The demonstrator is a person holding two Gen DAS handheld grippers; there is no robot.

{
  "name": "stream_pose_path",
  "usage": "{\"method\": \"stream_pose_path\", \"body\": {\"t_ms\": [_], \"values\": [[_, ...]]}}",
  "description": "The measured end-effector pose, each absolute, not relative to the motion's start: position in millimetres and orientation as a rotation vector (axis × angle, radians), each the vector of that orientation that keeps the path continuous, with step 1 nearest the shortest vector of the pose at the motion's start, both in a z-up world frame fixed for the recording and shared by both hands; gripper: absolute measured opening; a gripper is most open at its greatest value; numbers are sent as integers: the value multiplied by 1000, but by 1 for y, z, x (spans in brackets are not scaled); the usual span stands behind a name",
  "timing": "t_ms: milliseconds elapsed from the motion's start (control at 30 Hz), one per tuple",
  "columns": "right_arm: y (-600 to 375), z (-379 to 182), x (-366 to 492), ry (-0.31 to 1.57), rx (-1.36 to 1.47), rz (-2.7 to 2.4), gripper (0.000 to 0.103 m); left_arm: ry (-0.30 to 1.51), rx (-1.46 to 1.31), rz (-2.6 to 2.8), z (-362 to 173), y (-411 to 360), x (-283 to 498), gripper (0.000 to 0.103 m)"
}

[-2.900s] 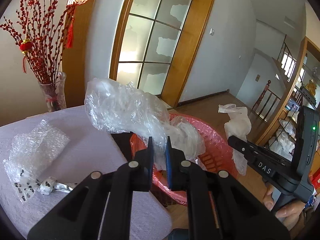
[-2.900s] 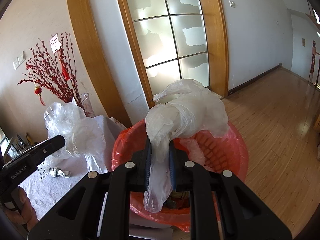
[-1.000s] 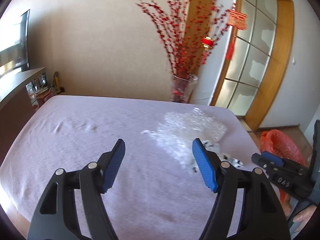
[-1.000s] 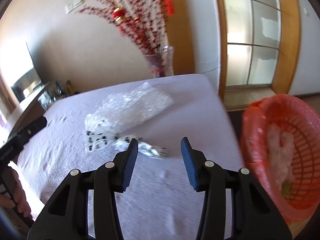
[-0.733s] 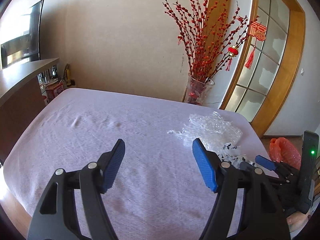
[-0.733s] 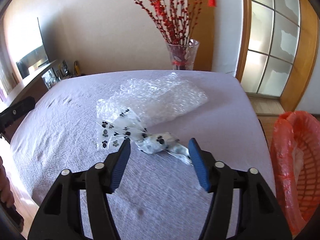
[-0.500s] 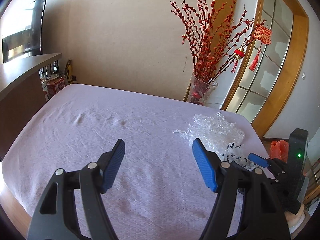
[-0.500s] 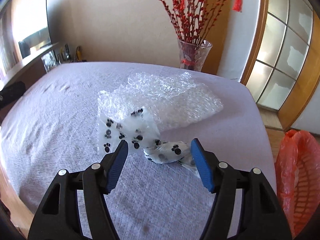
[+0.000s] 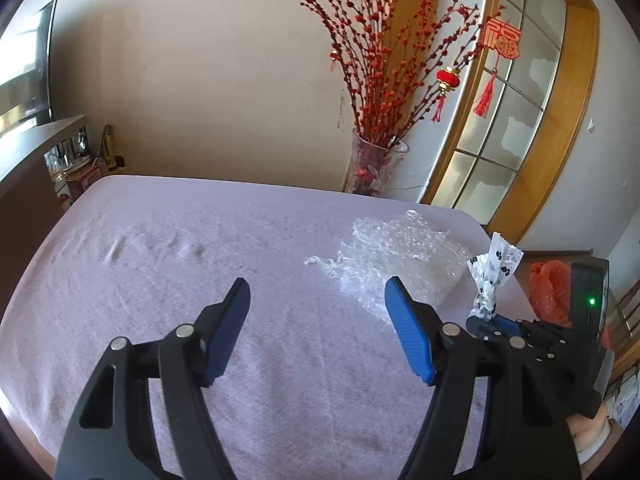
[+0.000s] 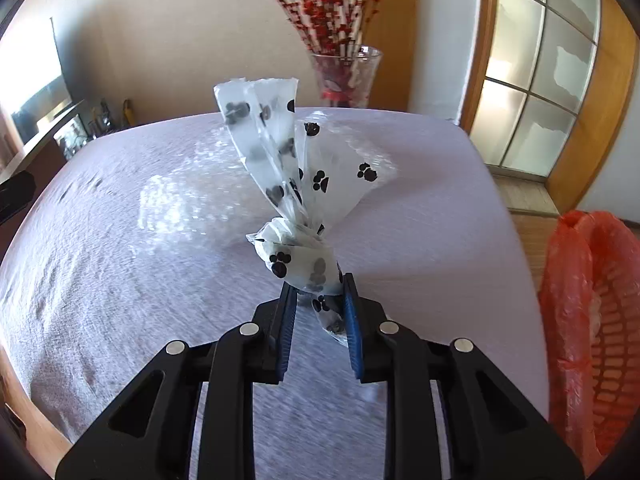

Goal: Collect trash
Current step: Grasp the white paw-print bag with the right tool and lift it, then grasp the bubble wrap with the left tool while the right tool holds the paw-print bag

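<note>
Your right gripper (image 10: 318, 312) is closing on the paw-print wrapper (image 10: 298, 258); your left gripper (image 9: 318, 330) gapes wide, empty, above the tablecloth (image 9: 160, 248)

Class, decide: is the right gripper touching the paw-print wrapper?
Touching. The right wrist view shows the gripper closing with both pads against the wrapper.

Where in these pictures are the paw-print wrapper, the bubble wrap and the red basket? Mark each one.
paw-print wrapper (image 10: 298, 262), right wrist view, on its knotted middle above the gripper pads.
bubble wrap (image 9: 400, 256), left wrist view, on the middle of the crumpled sheet.
red basket (image 10: 588, 320), right wrist view, on its near rim.
</note>
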State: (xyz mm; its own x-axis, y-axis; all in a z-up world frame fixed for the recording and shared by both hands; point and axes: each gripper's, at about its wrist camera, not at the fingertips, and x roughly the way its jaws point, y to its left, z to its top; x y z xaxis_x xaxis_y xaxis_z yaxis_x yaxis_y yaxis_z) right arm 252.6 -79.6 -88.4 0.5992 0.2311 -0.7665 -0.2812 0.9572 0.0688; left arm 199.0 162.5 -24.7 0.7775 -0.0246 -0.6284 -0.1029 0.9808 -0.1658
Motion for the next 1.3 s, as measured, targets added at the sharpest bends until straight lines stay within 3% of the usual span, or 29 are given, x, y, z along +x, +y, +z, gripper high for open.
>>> {"method": "stream_pose_path", "body": {"t_ms": [133,233,667,767,833,900,1033,1300], "values": [[-108,-88,250,886,-9,235,23,730,-158,-29,-27,140,228,69],[-130,-86,247,879,27,201,23,754,-102,-45,-35,121,251,80],[-154,-81,233,856,75,210,23,973,-36,4,-99,78,316,78],[-159,-80,233,856,84,214,23,952,-32,-4,-100,73,316,59],[-160,-81,232,855,88,214,23,938,-30,-24,-100,70,314,39],[-163,-79,231,853,96,213,23,928,-24,-47,-99,66,311,26],[-169,-75,226,845,114,208,23,907,-13,-58,-96,60,307,19],[-179,-61,211,809,127,190,23,852,-37,-78,-79,60,287,17]]}}
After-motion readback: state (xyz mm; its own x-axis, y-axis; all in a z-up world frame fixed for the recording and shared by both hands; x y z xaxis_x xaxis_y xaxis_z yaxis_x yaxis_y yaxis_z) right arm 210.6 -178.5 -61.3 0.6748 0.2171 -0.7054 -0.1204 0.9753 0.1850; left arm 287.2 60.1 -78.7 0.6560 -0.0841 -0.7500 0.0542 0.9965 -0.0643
